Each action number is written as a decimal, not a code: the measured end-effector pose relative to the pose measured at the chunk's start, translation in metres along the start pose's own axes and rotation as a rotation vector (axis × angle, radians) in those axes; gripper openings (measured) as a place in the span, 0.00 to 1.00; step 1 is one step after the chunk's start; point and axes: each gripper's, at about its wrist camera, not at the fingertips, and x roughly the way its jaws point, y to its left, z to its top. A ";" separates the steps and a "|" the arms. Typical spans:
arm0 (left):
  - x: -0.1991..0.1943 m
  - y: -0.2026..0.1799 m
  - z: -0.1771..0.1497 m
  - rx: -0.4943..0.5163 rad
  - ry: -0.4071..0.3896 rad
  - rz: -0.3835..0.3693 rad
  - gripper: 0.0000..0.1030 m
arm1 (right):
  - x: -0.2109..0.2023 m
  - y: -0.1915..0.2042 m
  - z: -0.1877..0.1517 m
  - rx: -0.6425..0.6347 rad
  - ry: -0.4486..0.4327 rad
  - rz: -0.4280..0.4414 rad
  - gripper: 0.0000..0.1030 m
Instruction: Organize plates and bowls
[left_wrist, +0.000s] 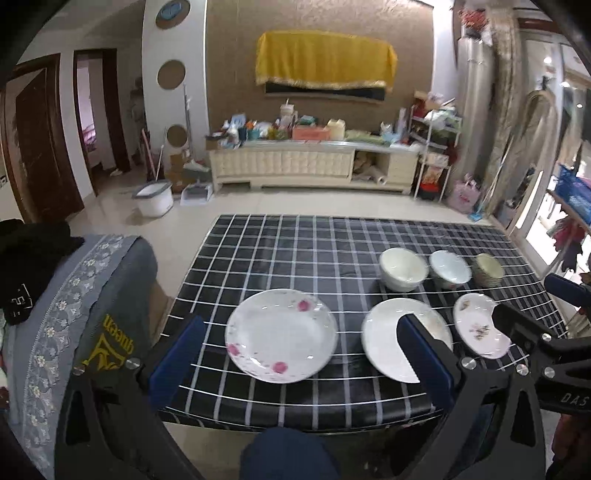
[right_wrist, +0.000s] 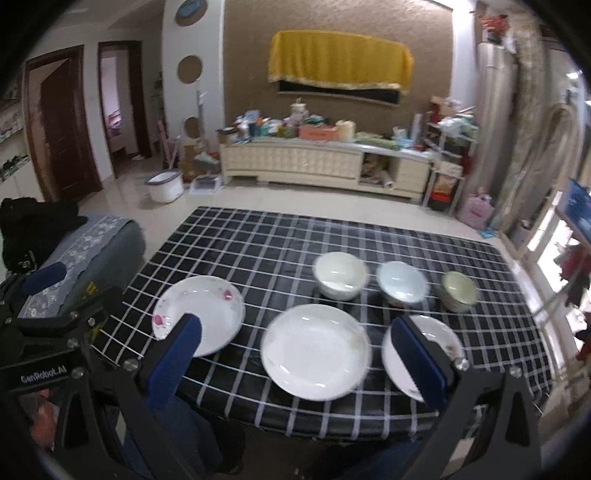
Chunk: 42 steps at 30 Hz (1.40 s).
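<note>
Three plates lie in a row near the table's front edge: a large pink-flowered plate (left_wrist: 280, 334) (right_wrist: 201, 314) at left, a plain white plate (left_wrist: 388, 339) (right_wrist: 316, 356) in the middle, a small flowered plate (left_wrist: 478, 328) (right_wrist: 439, 339) at right. Behind them stand a cream bowl (left_wrist: 403, 268) (right_wrist: 341, 275), a pale blue bowl (left_wrist: 450, 268) (right_wrist: 400, 283) and a green bowl (left_wrist: 488, 269) (right_wrist: 458, 291). My left gripper (left_wrist: 301, 356) is open and empty above the pink-flowered plate. My right gripper (right_wrist: 301, 360) is open and empty above the plain plate.
The table has a black checked cloth (left_wrist: 295, 251) (right_wrist: 258, 243). A grey sofa arm with a lace cover (left_wrist: 85, 295) (right_wrist: 92, 243) stands close at left. Beyond the table are floor, a white bucket (left_wrist: 153, 199) and a cluttered cabinet (left_wrist: 314, 162).
</note>
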 end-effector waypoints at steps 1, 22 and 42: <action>0.005 0.005 0.004 -0.001 0.007 0.010 1.00 | 0.009 0.003 0.004 -0.006 0.010 0.013 1.00; 0.184 0.102 -0.005 -0.067 0.314 0.049 1.00 | 0.199 0.067 0.021 -0.112 0.303 0.155 0.97; 0.294 0.121 -0.058 -0.099 0.588 -0.031 0.51 | 0.295 0.078 -0.023 -0.054 0.575 0.250 0.49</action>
